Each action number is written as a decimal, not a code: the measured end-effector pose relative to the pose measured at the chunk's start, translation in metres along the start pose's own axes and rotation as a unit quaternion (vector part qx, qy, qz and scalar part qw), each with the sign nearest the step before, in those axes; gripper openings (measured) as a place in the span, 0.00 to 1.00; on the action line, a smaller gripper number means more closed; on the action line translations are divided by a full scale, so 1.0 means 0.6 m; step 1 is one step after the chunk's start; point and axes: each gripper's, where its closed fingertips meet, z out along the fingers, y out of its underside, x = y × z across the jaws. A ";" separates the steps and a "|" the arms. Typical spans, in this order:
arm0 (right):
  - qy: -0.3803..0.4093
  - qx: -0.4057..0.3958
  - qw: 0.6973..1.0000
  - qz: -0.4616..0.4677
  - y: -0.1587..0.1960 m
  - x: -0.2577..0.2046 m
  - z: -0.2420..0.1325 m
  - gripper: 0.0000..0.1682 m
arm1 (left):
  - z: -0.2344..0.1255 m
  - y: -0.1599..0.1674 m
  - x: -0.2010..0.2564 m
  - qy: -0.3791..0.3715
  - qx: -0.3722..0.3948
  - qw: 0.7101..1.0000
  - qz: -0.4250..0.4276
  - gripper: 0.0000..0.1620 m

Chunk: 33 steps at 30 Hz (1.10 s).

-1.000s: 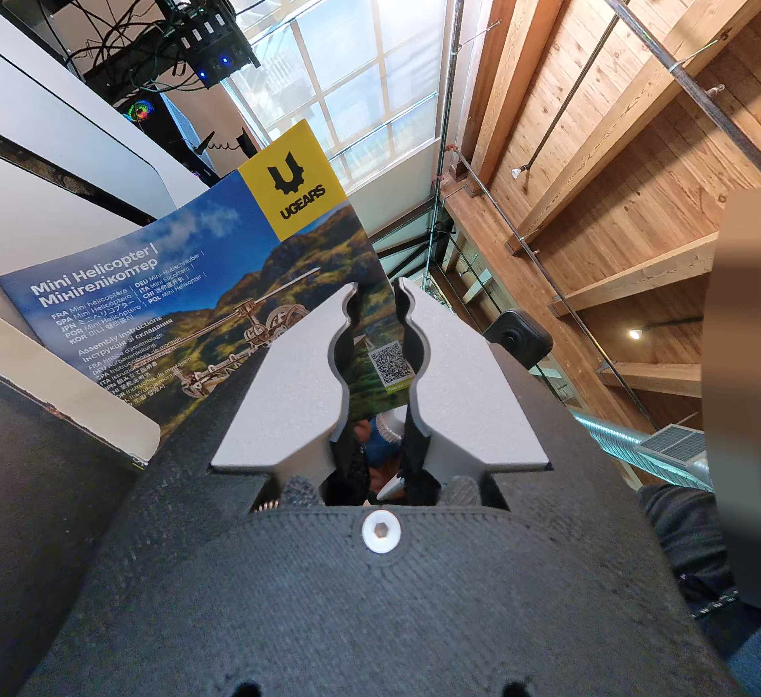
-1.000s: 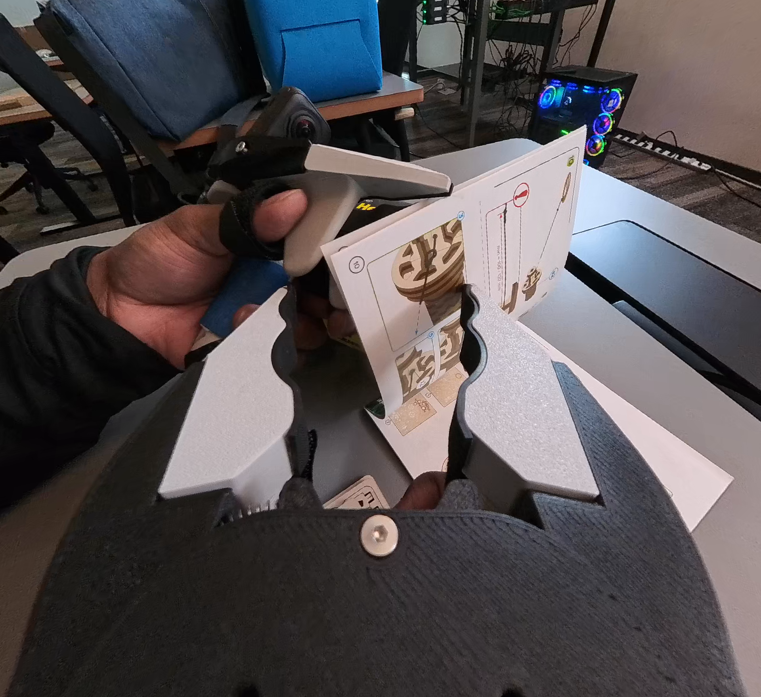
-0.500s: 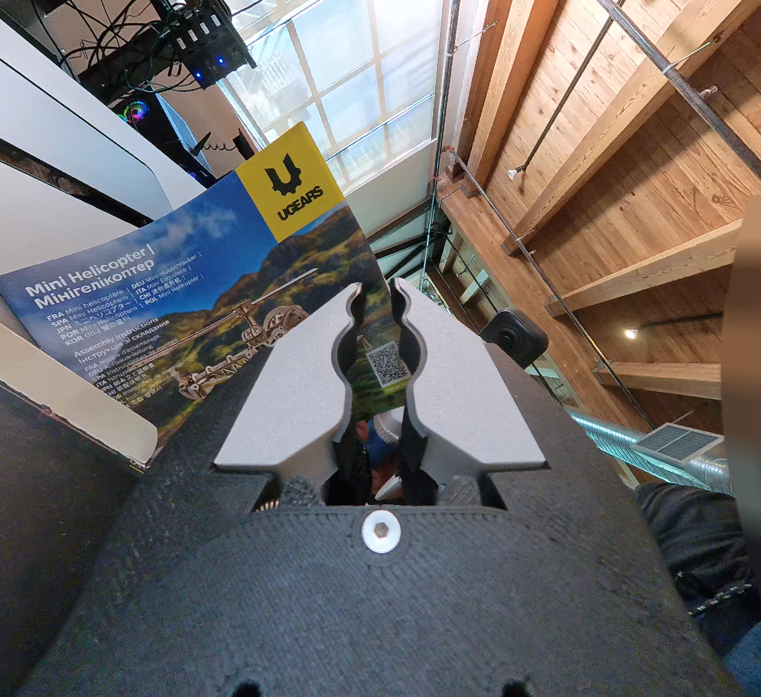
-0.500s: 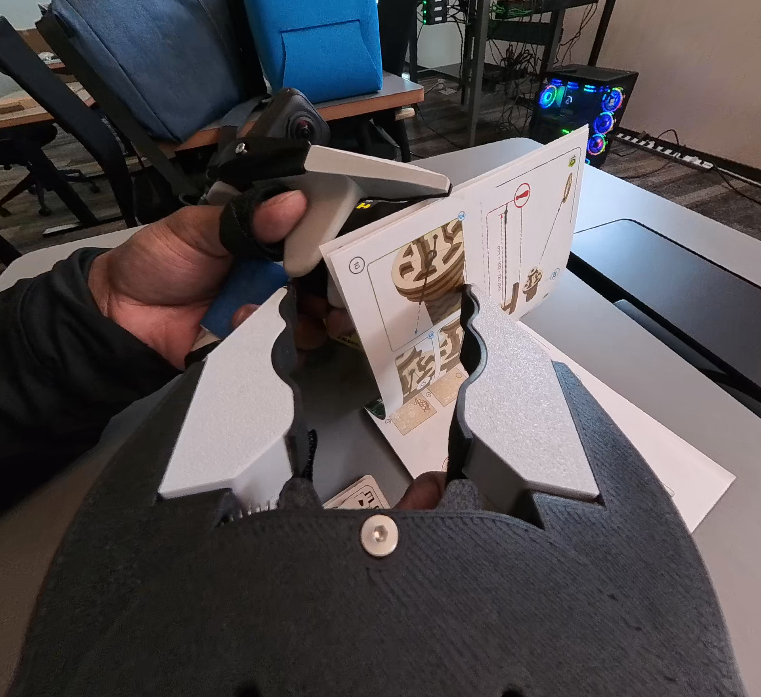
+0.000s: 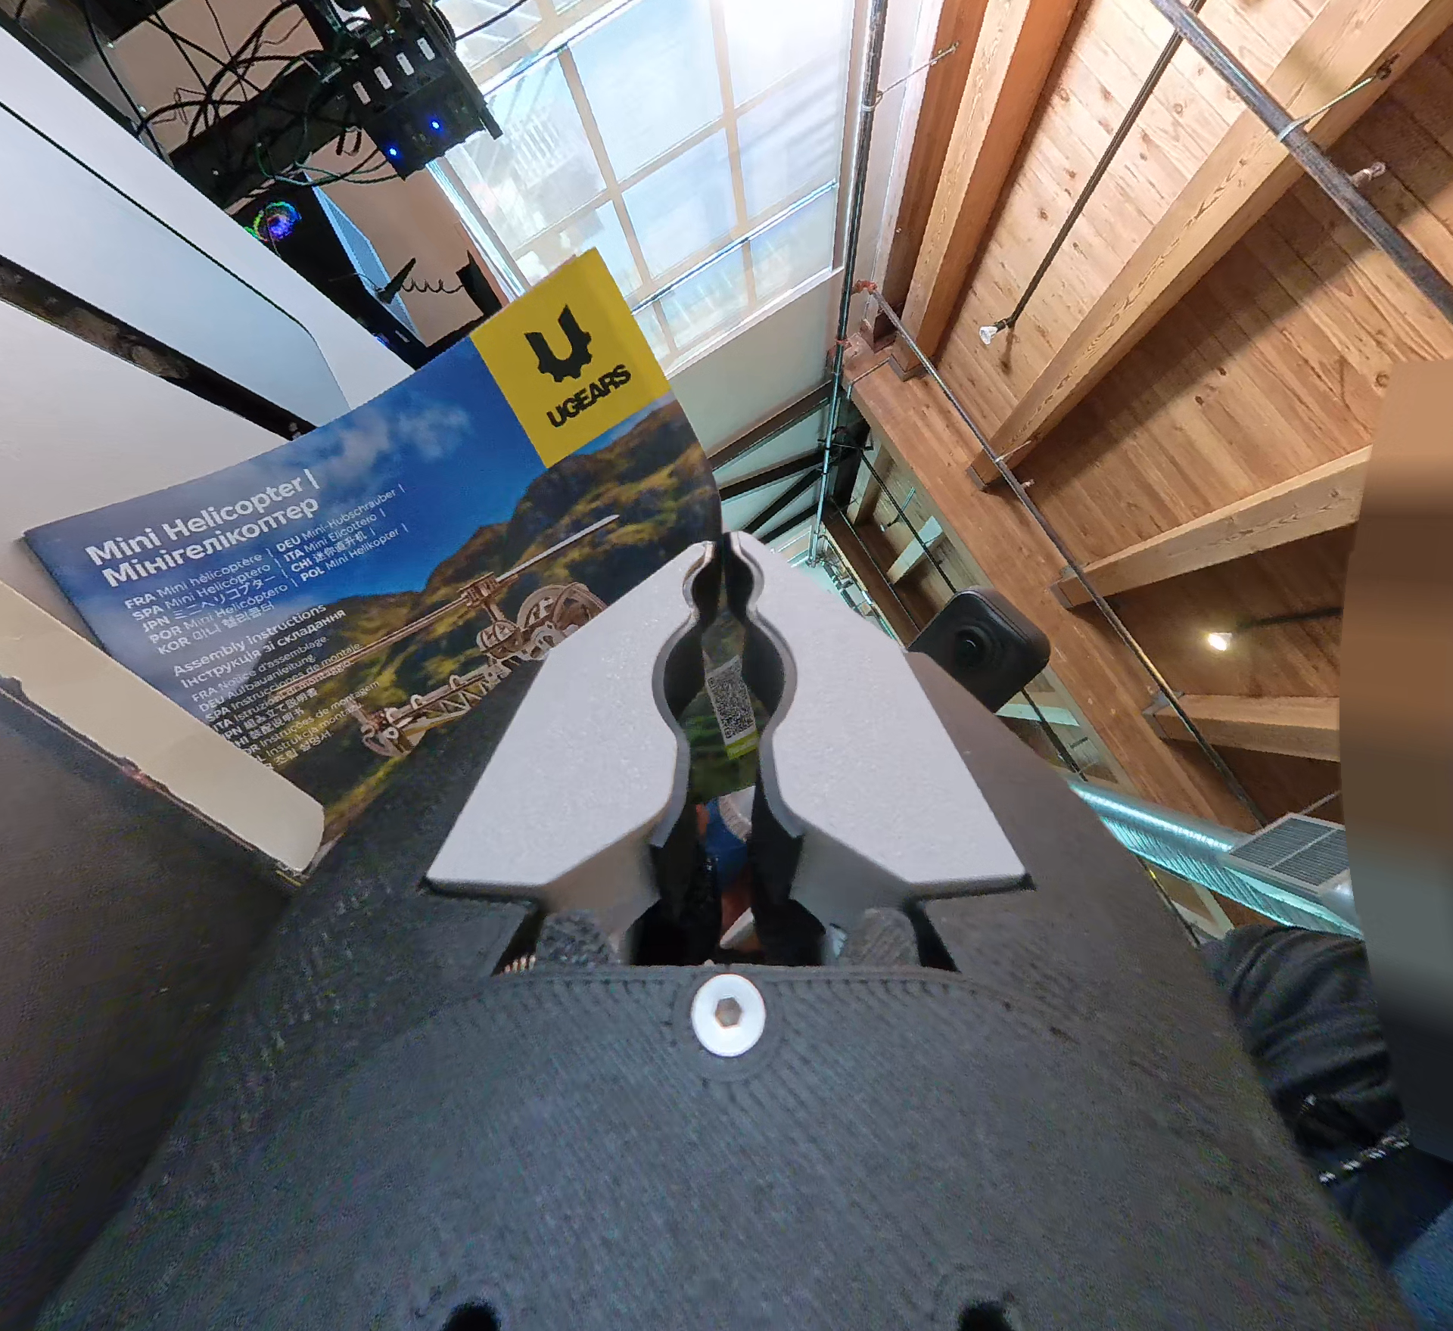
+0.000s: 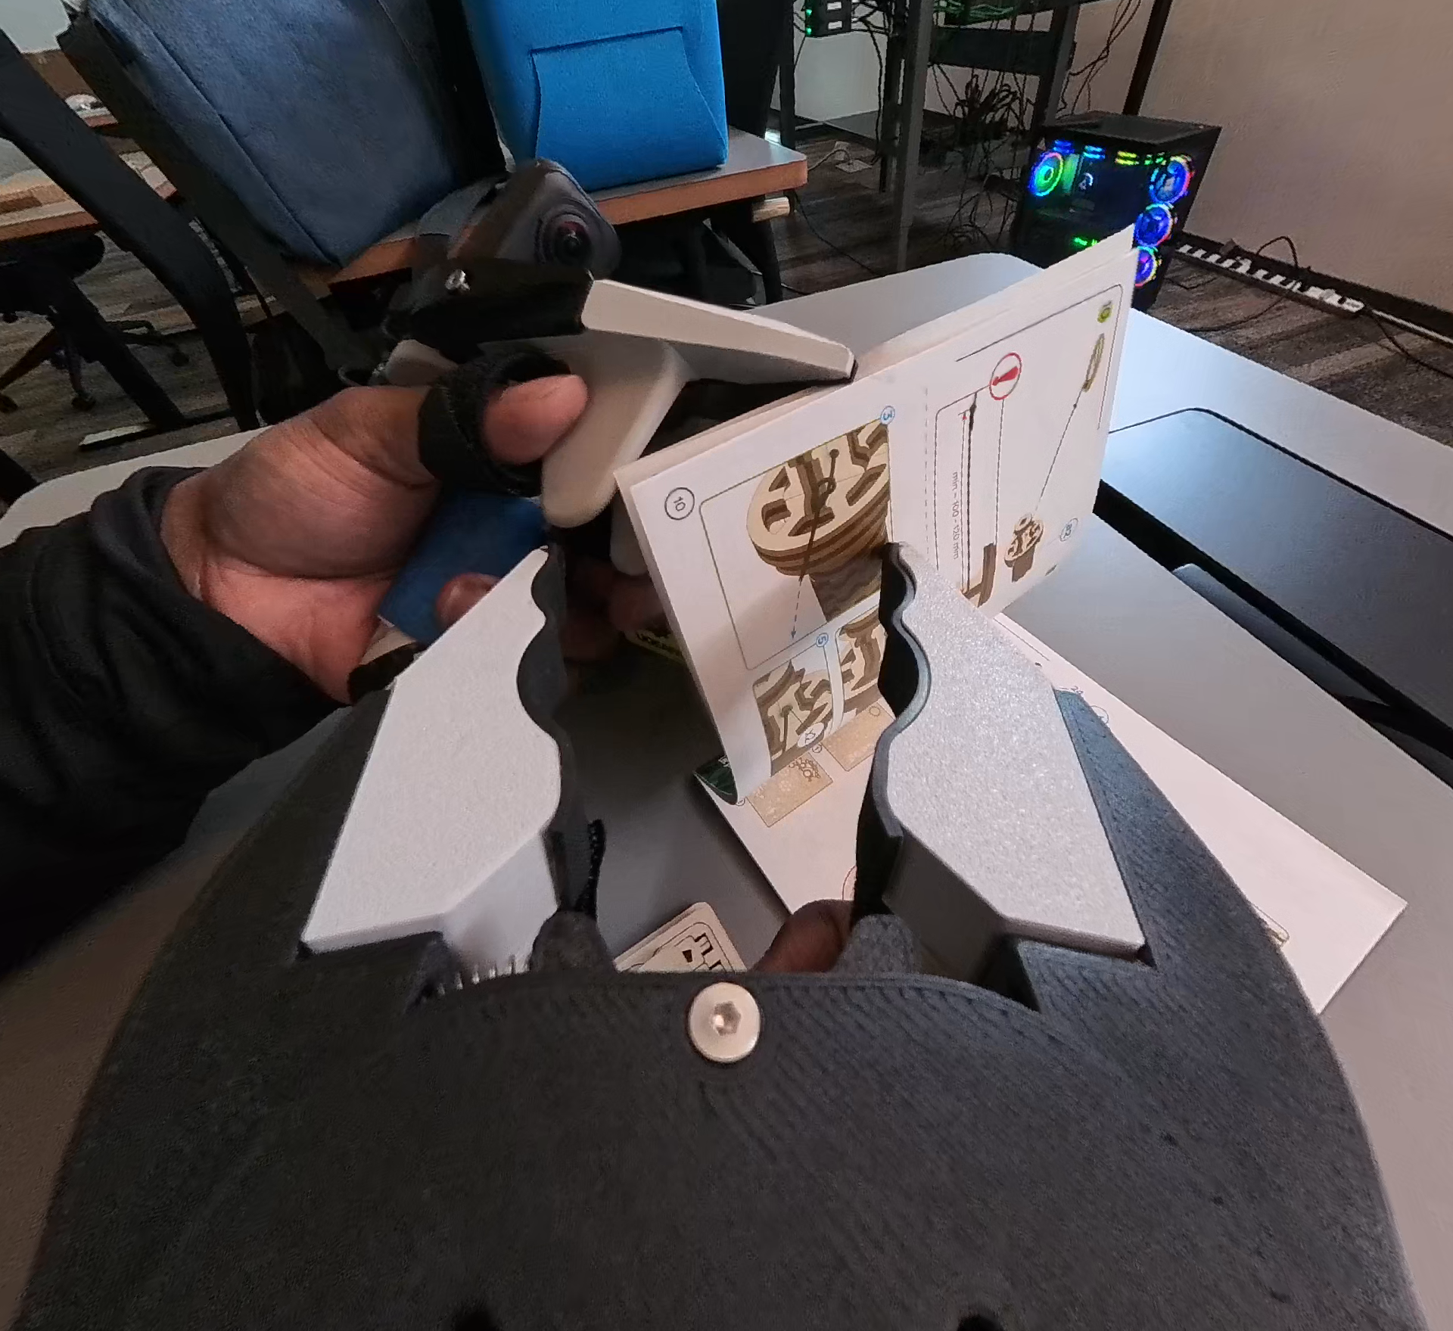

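Note:
A booklet (image 5: 377, 586) with a blue and yellow cover stands tilted up off the table. My left gripper (image 5: 725, 553) is shut on its edge, with the fingertips pressed together on the cover. In the right wrist view the booklet (image 6: 904, 476) shows an inner page of wooden-part drawings. There a hand holds the left gripper (image 6: 833, 362), which pinches the booklet's top left edge. My right gripper (image 6: 719, 562) is open and empty. The booklet's lower corner lies between its fingers and partly behind the right finger (image 6: 975, 743). I cannot tell whether it touches.
A white sheet (image 6: 1179, 861) lies on the grey table (image 6: 1140, 625) under the booklet. A small card (image 6: 692, 939) lies near my right gripper's base. A blue tote (image 6: 605, 27) and a dark blue bag (image 6: 275, 82) stand on a desk behind. A lit computer case (image 6: 1116, 185) is at the far right. My hands' fingertips stand some 5 centimetres from each other. The small card (image 6: 692, 939) is about 11 centimetres from my right fingertips.
My left gripper's fingers, slightly apart before, have closed fully on the booklet's edge. The right gripper has stayed open and in place.

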 end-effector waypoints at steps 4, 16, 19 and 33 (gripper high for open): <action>0.002 -0.003 1.000 0.000 0.002 0.001 0.001 0.49 | -0.002 -0.001 -0.004 -0.011 -0.001 1.000 0.010 0.00; 0.009 -0.009 1.000 0.010 0.004 0.012 -0.005 0.48 | -0.009 -0.005 -0.017 -0.046 -0.004 0.998 0.041 0.00; 0.009 -0.012 1.000 0.016 0.004 0.017 -0.010 0.48 | -0.012 -0.008 -0.021 -0.049 0.001 0.998 0.039 0.00; -0.005 -0.060 0.996 0.061 0.033 0.069 -0.077 0.51 | -0.021 -0.018 -0.025 -0.048 0.013 0.998 0.033 0.00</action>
